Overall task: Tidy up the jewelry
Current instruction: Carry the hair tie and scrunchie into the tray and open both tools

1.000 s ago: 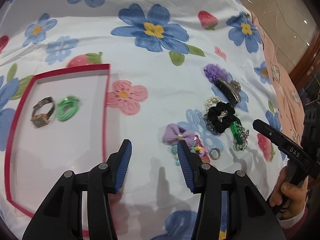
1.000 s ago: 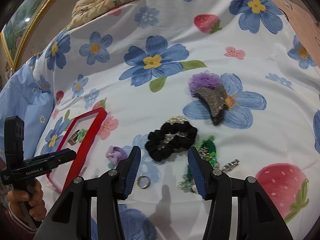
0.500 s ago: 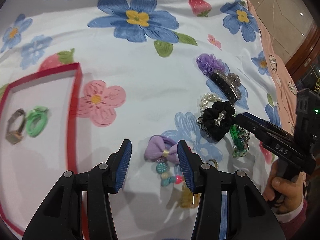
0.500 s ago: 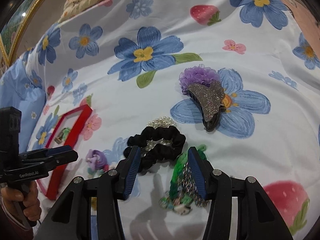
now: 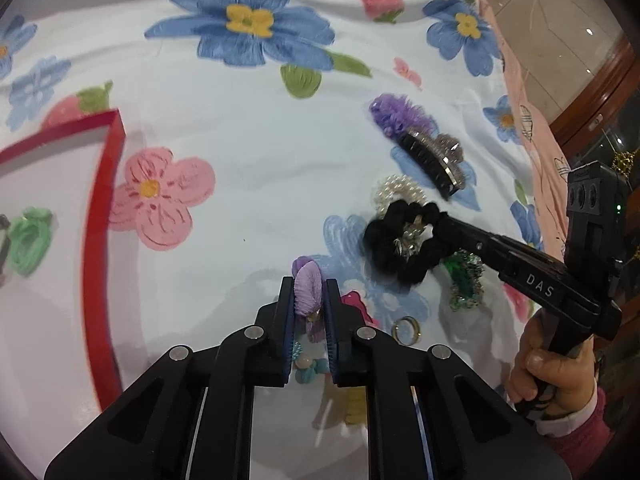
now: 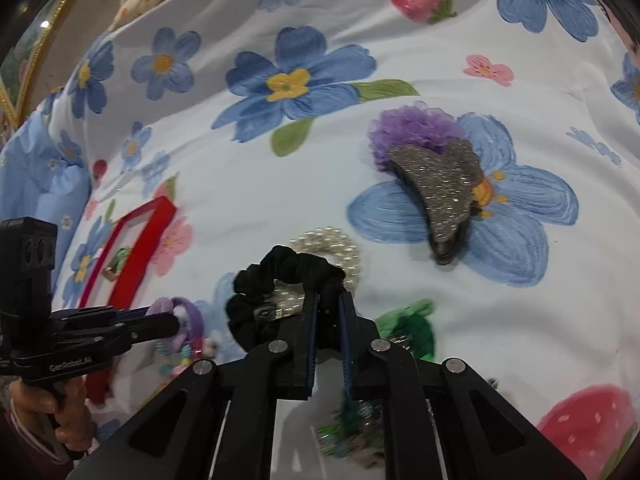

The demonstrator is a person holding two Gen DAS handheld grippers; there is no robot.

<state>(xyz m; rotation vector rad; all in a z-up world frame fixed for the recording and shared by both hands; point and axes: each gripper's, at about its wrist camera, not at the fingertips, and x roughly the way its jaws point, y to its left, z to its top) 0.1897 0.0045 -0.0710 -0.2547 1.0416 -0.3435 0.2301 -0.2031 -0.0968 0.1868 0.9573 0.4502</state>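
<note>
My left gripper (image 5: 308, 288) is shut on a purple bow hair clip (image 5: 307, 292) with a bead string hanging below it; it also shows in the right wrist view (image 6: 176, 312). My right gripper (image 6: 329, 300) is shut on the black scrunchie (image 6: 280, 276), seen in the left wrist view (image 5: 404, 240) with the right gripper's tips at its right side. The red-rimmed white tray (image 5: 96, 240) lies at the left and holds a green ring-shaped piece (image 5: 28, 240).
On the flowered sheet lie a pearl bracelet (image 5: 400, 190), a glitter claw clip (image 6: 444, 196) on a purple puff (image 6: 408, 128), a green beaded piece (image 5: 464, 280) and a gold ring (image 5: 406, 330). The bed edge runs along the right (image 5: 532, 128).
Both grippers moved forward and closed: the left on the purple bow clip, the right on the black scrunchie. The tray slid further left in the left view.
</note>
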